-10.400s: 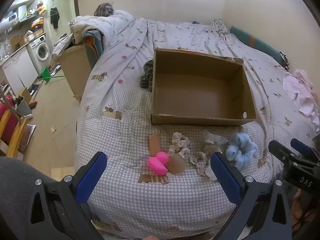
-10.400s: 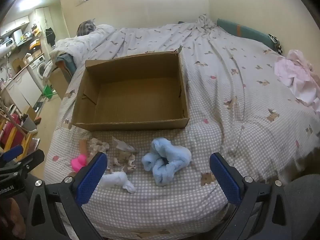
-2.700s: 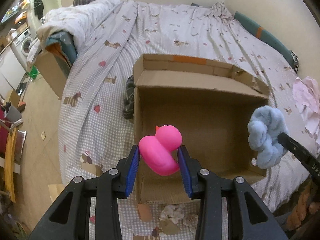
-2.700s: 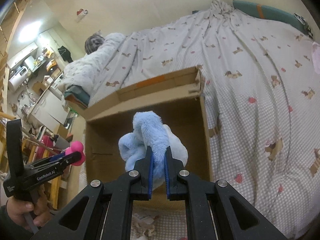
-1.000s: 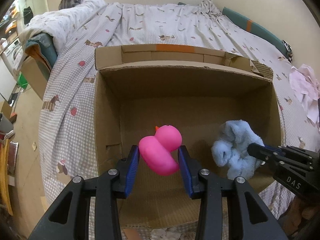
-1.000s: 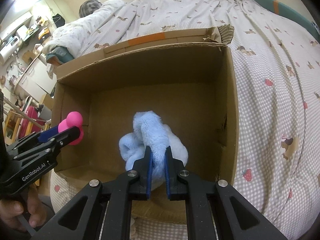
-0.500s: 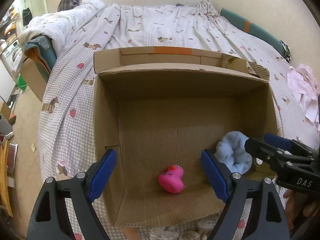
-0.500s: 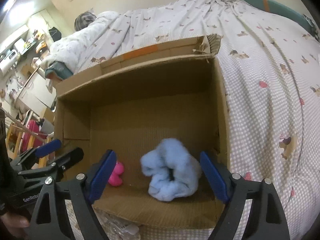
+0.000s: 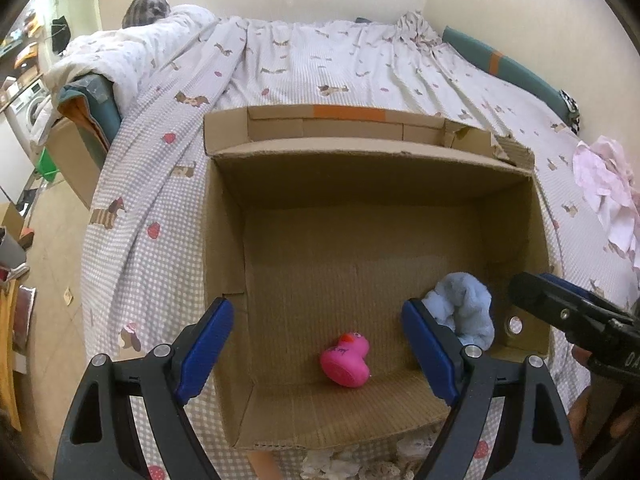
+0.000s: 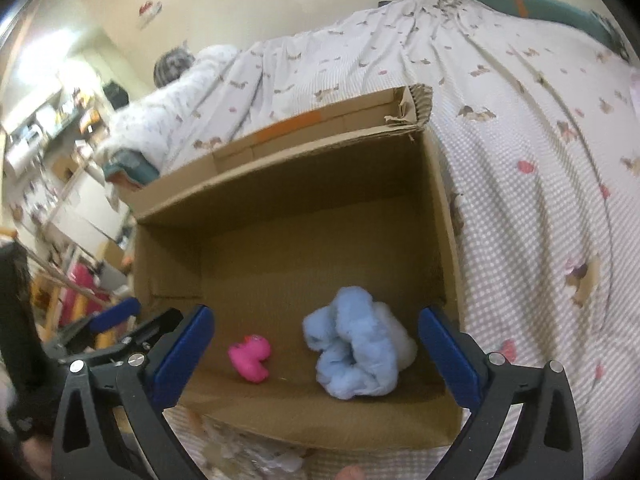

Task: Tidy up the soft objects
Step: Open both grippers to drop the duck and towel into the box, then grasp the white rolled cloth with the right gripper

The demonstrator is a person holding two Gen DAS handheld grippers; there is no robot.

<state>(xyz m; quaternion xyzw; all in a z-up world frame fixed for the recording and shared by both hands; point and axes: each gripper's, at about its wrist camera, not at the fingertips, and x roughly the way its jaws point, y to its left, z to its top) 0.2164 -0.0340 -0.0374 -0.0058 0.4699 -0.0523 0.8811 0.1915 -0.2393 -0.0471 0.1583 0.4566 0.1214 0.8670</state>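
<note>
Your left gripper [image 9: 316,344] stands wide apart over the near end of the open brown cardboard box [image 9: 224,240], holding nothing; its jaws have just been opening. The small pink rubber duck [image 9: 347,362] lies on its side on the box floor, below and between the blue pads without touching them, close to the box's near wall.

Your right gripper [image 10: 316,344] is spread wide as well, its jaws having just been opening, and it grips nothing. The fluffy light-blue plush bundle [image 10: 356,354] rests on the box floor between those pads, clear of both, in the near right corner of the box. The duck sits just beside it, toward the box's left wall, the two apart from each other.

The box itself rests on the bed, on a grey-and-white checked cover printed with small dogs and hearts [image 9: 132,184]. Just outside the box's near wall, some crumpled pale scraps [image 9: 340,468] lie on that cover.
</note>
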